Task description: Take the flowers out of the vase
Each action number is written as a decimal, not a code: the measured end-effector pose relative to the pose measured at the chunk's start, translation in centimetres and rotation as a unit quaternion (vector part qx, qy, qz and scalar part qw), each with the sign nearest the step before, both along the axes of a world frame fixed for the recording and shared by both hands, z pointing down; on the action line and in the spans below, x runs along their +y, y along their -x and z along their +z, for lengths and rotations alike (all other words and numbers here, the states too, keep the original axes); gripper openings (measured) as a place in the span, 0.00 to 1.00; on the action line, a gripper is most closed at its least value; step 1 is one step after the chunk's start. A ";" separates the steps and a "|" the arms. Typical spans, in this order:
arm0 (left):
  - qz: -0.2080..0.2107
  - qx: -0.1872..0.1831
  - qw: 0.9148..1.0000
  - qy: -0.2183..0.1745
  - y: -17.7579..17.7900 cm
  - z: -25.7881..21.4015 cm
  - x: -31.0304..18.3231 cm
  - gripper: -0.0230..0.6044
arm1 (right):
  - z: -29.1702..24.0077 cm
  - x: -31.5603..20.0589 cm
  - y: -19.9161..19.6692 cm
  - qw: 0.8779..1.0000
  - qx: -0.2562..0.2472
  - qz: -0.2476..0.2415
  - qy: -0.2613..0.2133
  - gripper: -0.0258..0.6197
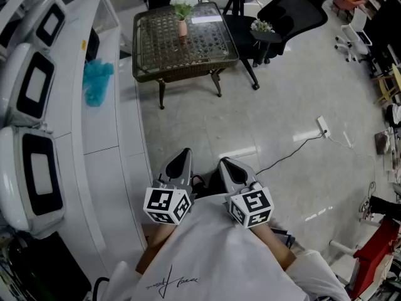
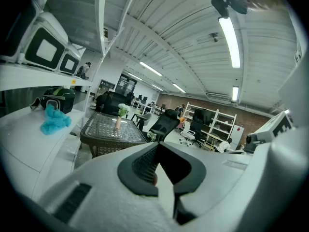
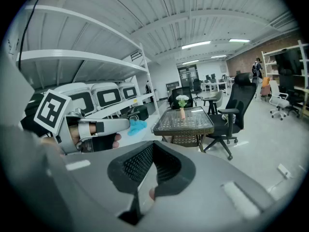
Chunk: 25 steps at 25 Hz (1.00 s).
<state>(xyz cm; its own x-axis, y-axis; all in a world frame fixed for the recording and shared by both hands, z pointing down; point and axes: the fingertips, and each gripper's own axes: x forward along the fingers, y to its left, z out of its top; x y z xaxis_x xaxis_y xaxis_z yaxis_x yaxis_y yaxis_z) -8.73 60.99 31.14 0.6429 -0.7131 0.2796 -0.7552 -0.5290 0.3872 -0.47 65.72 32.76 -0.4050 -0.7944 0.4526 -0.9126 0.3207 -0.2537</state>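
The flowers (image 1: pixel 183 4), white with green leaves, stand upright in a small pink vase (image 1: pixel 182 27). The vase sits on a dark wicker desk (image 1: pixel 207 49) with a glass top, close to the desk's 12 o'clock edge in the head view. A pale flat sheet (image 1: pixel 207 19) lies on the glass at 2 o'clock from the vase.

At 3 o'clock from the desk stands a black office chair (image 1: pixel 291 8), and a second small bunch of white blooms (image 1: pixel 262 26) sits on a dark round surface just in front of it. At 8 o'clock from the desk a blue cloth (image 1: pixel 97 80) lies on a long white ledge (image 1: pixel 100 137), with white machines (image 1: pixel 34 83) ranked beyond it at 9 o'clock.

Well apart from the desk, at its 6 o'clock, both tools are held close to the person's white shirt (image 1: pixel 213 256). The left gripper (image 1: pixel 183 155) has its fingers pressed together with nothing between them. The right gripper (image 1: pixel 225 163) is the same, fingers closed on nothing. Both aim toward 12 o'clock. A power strip (image 1: pixel 322 126) with its cable lies on the floor (image 1: pixel 263 111) at 2 o'clock from the right gripper.
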 end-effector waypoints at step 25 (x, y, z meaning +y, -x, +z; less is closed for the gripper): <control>-0.003 0.014 1.000 0.008 -0.3 -0.2 -6.5 0.04 | -2.0 -8.6 0.2 0.999 -0.030 -0.019 -0.041 0.05</control>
<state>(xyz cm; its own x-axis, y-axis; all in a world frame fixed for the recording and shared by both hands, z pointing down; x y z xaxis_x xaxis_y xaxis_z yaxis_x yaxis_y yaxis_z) -8.41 54.47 30.99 0.6464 -0.7120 0.2742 -0.7472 -0.5180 0.4163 -0.67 57.10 30.71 -0.4594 -0.8117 0.3607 -0.8836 0.3763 -0.2788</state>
